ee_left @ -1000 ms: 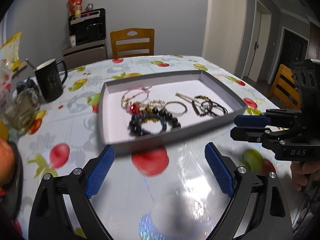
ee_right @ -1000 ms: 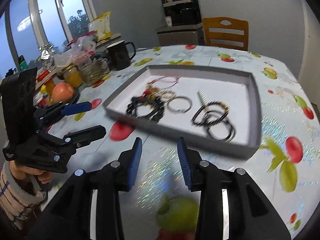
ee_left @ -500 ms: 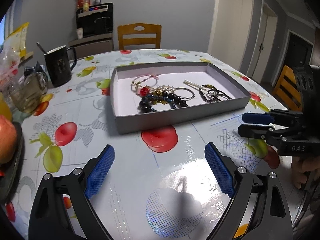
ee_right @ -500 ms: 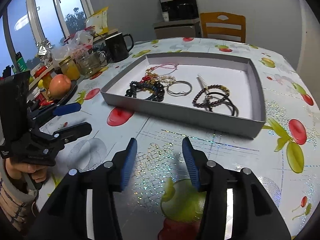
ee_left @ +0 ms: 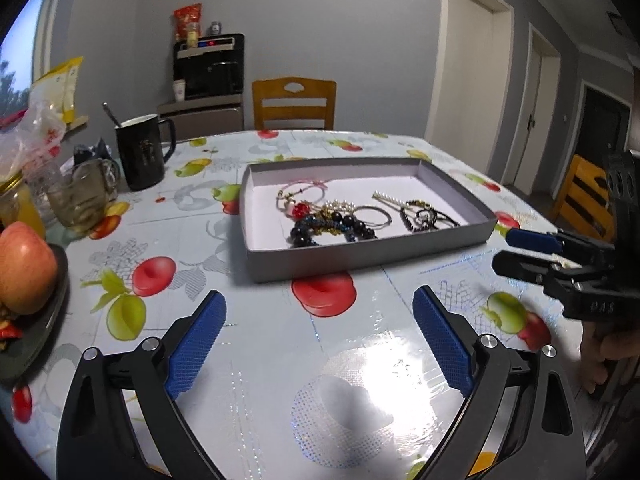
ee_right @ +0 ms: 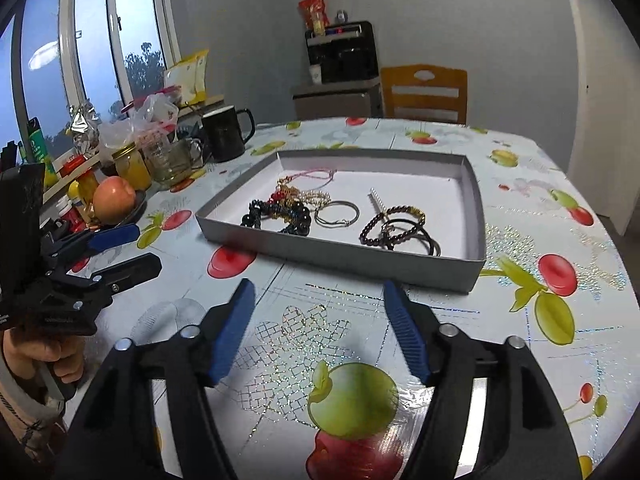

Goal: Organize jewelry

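Fruit-print oilcloth covers the tabletop (ee_left: 248, 360), and the tray (ee_right: 340, 254) is the landmark. Left of the tray stand an apple (ee_right: 114, 200), a glass cup (ee_left: 78, 200) and a black mug (ee_left: 140, 152).

The left gripper (ee_left: 320, 340) hovers just short of the tray's near wall, fingers spread wide and empty. The right gripper (ee_right: 320, 320) hangs short of the same wall, its fingers also wide with nothing between them.

Inside the tray, toward its left half, lies a tangle: a pink cord (ee_right: 316, 174), gold chain (ee_right: 298, 194) and dark beads (ee_right: 280, 216), touching and overlapping. Beside it, toward the middle, sits a thin bangle (ee_right: 337, 213). Right of that a pearl clip (ee_right: 377, 200) has its long axis running from the near wall toward the far wall, slightly slanted. Touching its near end are the brown bracelets (ee_right: 394, 228).

Likely trouble: pinching one strand in the left heap would drag its neighbours along, since they interlock. The tray's wall may block a low approach, and a light tray could slide on the slick cloth. Thin pieces may slip from the fingers.
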`<state>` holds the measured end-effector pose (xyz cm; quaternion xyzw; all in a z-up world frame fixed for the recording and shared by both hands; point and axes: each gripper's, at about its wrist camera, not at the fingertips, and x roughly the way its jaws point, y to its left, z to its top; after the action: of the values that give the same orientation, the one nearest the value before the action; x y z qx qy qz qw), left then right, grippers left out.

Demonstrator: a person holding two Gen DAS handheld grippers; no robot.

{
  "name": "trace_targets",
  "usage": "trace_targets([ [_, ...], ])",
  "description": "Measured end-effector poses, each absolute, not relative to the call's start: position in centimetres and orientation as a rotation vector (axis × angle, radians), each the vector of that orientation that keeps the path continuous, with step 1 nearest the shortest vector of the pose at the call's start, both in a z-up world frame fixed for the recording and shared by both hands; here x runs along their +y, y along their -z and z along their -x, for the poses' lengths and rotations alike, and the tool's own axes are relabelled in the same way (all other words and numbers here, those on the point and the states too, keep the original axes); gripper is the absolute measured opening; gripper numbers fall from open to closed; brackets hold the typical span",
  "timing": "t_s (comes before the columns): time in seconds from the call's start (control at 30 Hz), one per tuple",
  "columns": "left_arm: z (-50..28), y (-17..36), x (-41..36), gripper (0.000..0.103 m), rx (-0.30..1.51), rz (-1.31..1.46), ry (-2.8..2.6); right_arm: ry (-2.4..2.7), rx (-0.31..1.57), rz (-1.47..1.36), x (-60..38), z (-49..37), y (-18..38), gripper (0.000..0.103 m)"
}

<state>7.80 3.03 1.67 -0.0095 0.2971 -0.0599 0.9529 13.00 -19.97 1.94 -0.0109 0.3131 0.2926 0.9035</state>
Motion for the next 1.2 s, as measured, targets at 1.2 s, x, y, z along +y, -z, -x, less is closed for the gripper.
trace_targets([
  [1.2, -5.8, -2.8, 2.3, 0.098, 0.488, 0.025, 0.030, -0.532, 0.497, 0.007, -21.2, -9.7, -3.4, 0.097],
])
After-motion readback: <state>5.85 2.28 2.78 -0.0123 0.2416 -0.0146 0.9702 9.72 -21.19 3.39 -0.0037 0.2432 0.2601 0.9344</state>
